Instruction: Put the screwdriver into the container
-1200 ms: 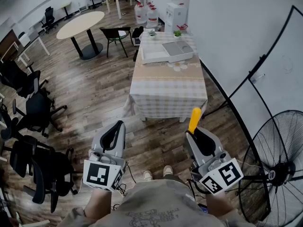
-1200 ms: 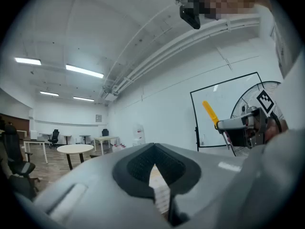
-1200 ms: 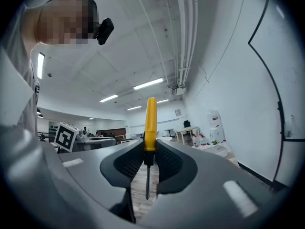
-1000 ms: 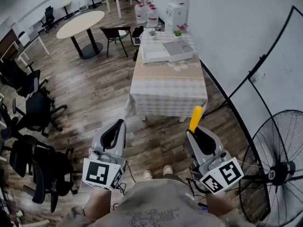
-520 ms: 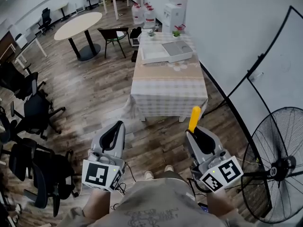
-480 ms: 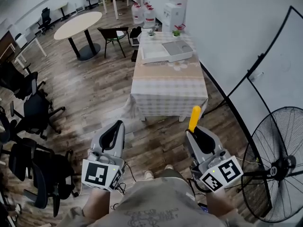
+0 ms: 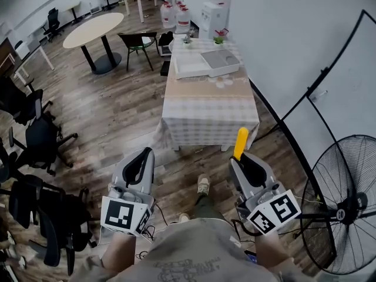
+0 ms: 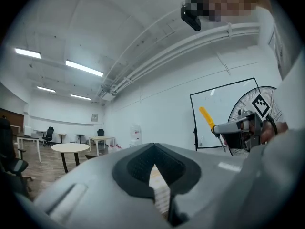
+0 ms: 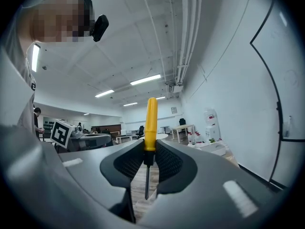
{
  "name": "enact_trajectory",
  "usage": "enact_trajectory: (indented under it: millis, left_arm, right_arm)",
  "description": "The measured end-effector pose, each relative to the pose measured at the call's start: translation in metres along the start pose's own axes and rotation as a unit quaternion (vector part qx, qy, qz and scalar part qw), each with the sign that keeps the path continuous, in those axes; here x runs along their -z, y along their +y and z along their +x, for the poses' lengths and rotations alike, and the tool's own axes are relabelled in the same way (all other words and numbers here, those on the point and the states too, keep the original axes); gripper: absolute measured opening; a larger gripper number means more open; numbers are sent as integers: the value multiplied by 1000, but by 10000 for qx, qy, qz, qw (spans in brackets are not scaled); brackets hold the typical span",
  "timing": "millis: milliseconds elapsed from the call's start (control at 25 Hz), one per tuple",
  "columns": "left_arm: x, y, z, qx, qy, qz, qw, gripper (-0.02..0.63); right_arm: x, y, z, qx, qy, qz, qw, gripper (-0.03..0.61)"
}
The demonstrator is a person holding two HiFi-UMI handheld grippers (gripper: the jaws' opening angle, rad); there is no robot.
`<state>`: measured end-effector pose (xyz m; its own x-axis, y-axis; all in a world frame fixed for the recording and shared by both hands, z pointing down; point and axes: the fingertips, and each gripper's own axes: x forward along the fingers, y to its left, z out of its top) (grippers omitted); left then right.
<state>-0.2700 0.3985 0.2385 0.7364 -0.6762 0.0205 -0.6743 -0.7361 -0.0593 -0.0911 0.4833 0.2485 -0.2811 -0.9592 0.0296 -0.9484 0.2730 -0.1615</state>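
Observation:
My right gripper [image 7: 245, 159] [image 9: 146, 160] is shut on a screwdriver [image 7: 240, 142] [image 9: 150, 125] with a yellow handle. The handle sticks up past the jaws and the thin metal shaft hangs down between them. From the left gripper view the screwdriver [image 8: 208, 119] shows at the right. My left gripper [image 7: 140, 161] [image 8: 153, 168] is shut with nothing in it. Both are held at waist height above the wooden floor. Far ahead, a white tray-like container [image 7: 191, 66] with a grey lid or board [image 7: 220, 59] sits at the far end of a table with a checked cloth [image 7: 209, 104].
A standing fan [image 7: 345, 200] is at the right by a white wall. Black office chairs [image 7: 41, 140] crowd the left. A round table [image 7: 93, 30], a chair [image 7: 140, 42], water bottles [image 7: 175, 15] and a dispenser [image 7: 214, 12] stand beyond. One foot [image 7: 202, 185] steps forward on the floor.
The view has shifted slightly forward toward the clothed table, and a foot now steps out ahead. Both grippers keep their pose, the right one still holding the screwdriver.

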Motion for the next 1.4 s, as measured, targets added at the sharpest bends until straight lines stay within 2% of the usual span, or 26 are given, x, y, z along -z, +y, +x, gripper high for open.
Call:
enact_trajectory:
  millis: [320, 680, 1040, 1400]
  left_arm:
    - [9, 13, 46, 42, 152, 17, 9999, 0]
    - [23, 31, 151, 37, 462, 11, 9989, 0]
    - [25, 59, 263, -269, 688, 118, 9972, 0]
    - [31, 80, 339, -374, 834, 237, 9955, 0]
  right_arm:
    - [7, -37, 32, 22, 152, 97, 9998, 103]
    - [14, -117, 104, -123, 531, 274, 9981, 101]
    - [11, -213, 192, -492, 880, 326, 9944, 101]
    - [15, -273, 249, -624, 1049, 403, 9917, 101]
